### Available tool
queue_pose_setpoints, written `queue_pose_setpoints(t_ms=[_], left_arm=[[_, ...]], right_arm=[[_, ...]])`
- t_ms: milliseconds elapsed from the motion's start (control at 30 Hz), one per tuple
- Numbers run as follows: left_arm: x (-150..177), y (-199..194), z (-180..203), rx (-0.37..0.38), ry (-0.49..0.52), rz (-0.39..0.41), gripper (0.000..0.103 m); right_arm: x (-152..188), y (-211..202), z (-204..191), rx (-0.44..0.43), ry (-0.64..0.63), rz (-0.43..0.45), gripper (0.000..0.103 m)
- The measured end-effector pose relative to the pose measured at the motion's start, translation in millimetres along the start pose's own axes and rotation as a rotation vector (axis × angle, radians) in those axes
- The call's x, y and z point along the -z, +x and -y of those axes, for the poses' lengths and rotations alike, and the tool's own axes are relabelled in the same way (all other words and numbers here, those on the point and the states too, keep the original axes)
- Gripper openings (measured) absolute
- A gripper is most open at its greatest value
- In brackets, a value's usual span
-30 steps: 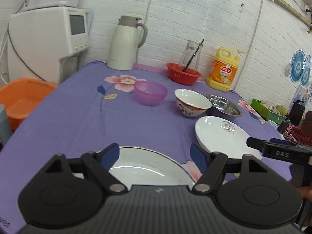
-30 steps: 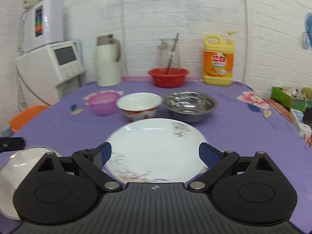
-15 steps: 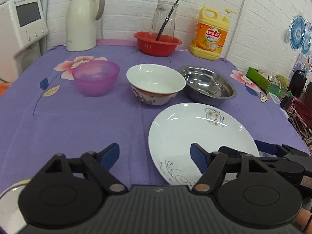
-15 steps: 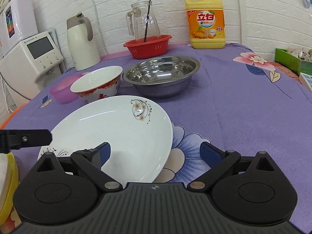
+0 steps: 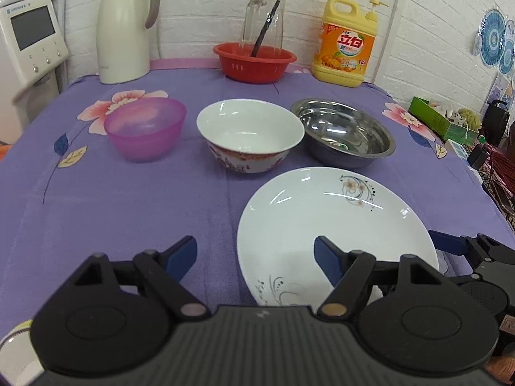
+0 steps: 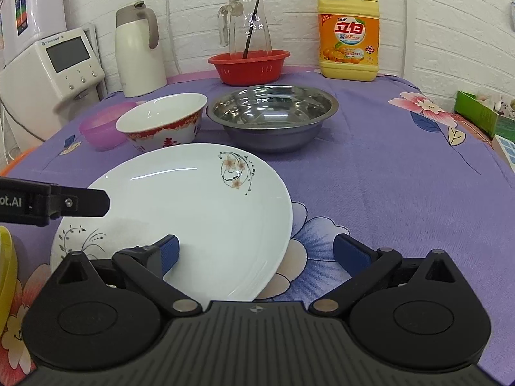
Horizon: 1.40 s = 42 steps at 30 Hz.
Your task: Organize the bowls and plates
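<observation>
Near rim of the large white flower-printed plate (image 5: 325, 225) hidden behind the left tool's black body. Cut off at the lower left corner, a gold-rimmed white dish (image 5: 14, 350). At the right wrist view's left edge, only a sliver of a yellow-rimmed object (image 6: 7, 267); pale purple plastic bowl (image 6: 101, 127) half hidden behind the red-patterned white bowl (image 6: 164, 122).

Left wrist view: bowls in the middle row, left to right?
purple plastic bowl → white ceramic bowl with red pattern → stainless steel bowl
</observation>
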<state>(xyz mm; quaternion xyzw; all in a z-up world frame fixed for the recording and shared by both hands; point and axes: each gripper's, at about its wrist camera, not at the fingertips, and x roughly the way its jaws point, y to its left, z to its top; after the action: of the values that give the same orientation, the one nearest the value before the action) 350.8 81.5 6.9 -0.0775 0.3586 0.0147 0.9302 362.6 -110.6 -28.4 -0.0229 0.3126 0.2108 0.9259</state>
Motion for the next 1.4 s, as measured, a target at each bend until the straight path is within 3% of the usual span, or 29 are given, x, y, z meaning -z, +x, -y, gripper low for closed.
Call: queue_pose_setpoints(t_ms=[367, 800, 967, 1100, 1400], left_arm=[[-7, 38, 18, 0.042, 0.023, -0.089, 0.073], [-3, 39, 22, 0.027, 0.047, -0.061, 0.07], [-1, 36, 28, 0.044, 0.069, -0.066, 0.067], [0, 28, 24, 0.08, 0.045, -0.054, 0.067], [0, 11, 22, 0.076, 0.044, -0.018, 0.067]], right_arm=[[1, -2, 2, -0.032, 0.016, 0.012, 0.103], [1, -3, 2, -0.066, 0.031, 0.02, 0.103], [1, -2, -12, -0.127, -0.022, 0.01, 0.103], [2, -4, -13, -0.106, -0.019, 0.017, 0.103], [0, -19, -21, -0.102, -0.024, 0.044, 0.103]])
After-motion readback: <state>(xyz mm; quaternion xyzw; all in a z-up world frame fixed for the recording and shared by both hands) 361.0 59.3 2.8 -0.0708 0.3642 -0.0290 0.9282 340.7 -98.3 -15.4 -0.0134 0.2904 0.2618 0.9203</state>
